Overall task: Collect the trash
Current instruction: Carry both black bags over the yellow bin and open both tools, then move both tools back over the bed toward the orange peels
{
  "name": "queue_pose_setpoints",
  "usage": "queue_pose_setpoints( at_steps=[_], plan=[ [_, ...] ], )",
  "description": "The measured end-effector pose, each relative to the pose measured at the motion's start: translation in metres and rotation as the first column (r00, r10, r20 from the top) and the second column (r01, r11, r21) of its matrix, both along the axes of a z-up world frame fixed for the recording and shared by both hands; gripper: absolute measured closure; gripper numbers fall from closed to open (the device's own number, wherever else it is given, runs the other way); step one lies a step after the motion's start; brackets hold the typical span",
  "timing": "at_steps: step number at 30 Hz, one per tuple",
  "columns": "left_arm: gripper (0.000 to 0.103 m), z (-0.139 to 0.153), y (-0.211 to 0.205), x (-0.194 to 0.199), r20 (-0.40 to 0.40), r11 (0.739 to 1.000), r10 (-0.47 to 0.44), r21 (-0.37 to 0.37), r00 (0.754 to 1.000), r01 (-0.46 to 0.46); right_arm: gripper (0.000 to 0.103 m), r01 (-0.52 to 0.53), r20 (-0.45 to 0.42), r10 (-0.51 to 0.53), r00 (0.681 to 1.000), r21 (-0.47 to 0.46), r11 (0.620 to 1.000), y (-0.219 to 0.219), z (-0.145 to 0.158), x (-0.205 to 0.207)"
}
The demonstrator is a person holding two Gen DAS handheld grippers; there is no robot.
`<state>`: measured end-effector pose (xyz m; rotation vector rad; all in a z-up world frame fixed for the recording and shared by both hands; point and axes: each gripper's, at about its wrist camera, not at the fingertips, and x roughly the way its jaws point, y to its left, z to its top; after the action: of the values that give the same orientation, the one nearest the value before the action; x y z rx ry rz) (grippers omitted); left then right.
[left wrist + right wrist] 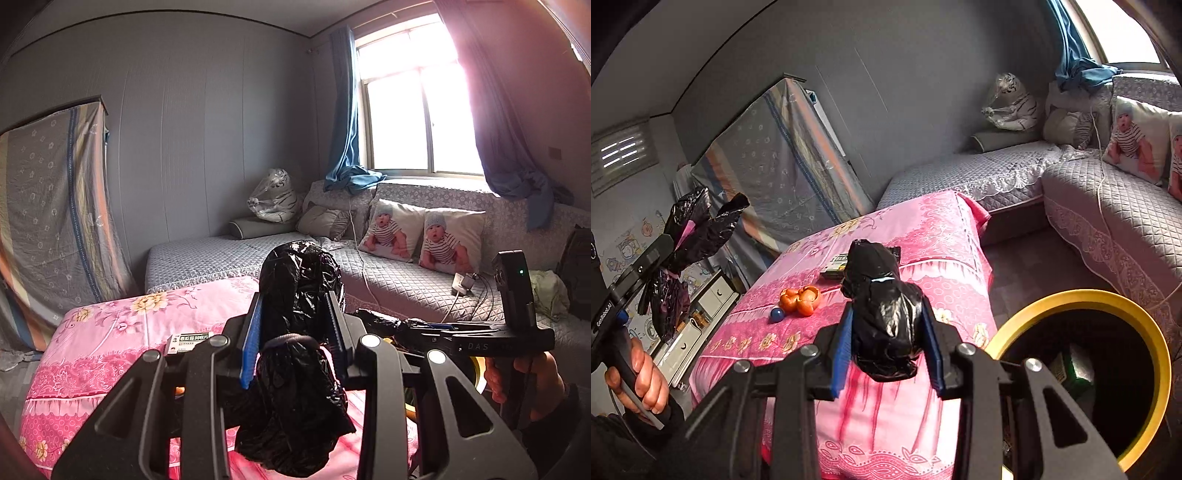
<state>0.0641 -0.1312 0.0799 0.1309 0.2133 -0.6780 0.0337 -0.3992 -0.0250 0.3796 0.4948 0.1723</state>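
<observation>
My left gripper [295,328] is shut on a bunched edge of the black trash bag [299,295]; it also shows at the left of the right wrist view [676,251]. My right gripper [886,332] is shut on another bunch of the same black bag [882,302], held above the pink table. Orange peel [799,300], a small blue ball [776,314] and a medicine box [834,267] lie on the pink cloth [923,258]. The box also shows in the left wrist view [190,341]. A yellow-rimmed bin [1082,369] stands at the right, below my right gripper.
A grey quilted corner sofa [406,273] with baby-print cushions [454,240] and a charger with cables [465,284] runs behind the table. A covered rack [55,206] leans at the left wall. A white cabinet [698,325] stands left of the table.
</observation>
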Motion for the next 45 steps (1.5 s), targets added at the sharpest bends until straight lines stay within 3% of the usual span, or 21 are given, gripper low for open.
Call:
queue_pose_setpoints(
  at_steps=[8,21,27,35,37,39,42,45],
  plan=[
    [0.073,-0.001,-0.051,-0.01,0.013,0.993,-0.11,0.037,0.994,0.109,0.071,0.142,-0.013,-0.142,0.99,-0.004,0.99,-0.045,-0.017,-0.024],
    [0.072,-0.028,-0.145,0.0,-0.044,0.959,-0.249,0.13,0.968,0.252,0.07,0.347,-0.137,-0.348,0.927,-0.029,0.937,-0.099,-0.064,-0.039],
    [0.072,-0.053,-0.19,0.023,-0.157,0.943,-0.257,0.173,0.953,0.283,0.07,0.395,-0.207,-0.385,0.899,0.006,0.919,-0.118,-0.087,-0.038],
    [0.071,-0.082,-0.24,0.057,-0.329,0.923,-0.301,0.134,0.895,0.359,0.069,0.418,-0.251,-0.399,0.882,0.023,0.908,-0.13,-0.104,-0.04],
    [0.067,-0.087,-0.246,0.065,-0.356,0.927,-0.296,0.117,0.886,0.356,0.066,0.428,-0.251,-0.408,0.878,0.028,0.904,-0.133,-0.104,-0.043],
    [0.047,-0.09,-0.247,0.071,-0.375,0.931,-0.296,0.091,0.879,0.352,0.059,0.446,-0.246,-0.425,0.871,0.035,0.894,-0.136,-0.104,-0.047],
    [0.023,-0.092,-0.24,0.075,-0.362,0.943,-0.282,0.067,0.888,0.327,0.05,0.476,-0.232,-0.454,0.86,0.047,0.878,-0.142,-0.1,-0.055],
    [0.008,-0.092,-0.228,0.082,-0.371,0.957,-0.259,0.027,0.892,0.289,0.045,0.505,-0.219,-0.482,0.848,0.062,0.861,-0.149,-0.095,-0.062]
  ],
)
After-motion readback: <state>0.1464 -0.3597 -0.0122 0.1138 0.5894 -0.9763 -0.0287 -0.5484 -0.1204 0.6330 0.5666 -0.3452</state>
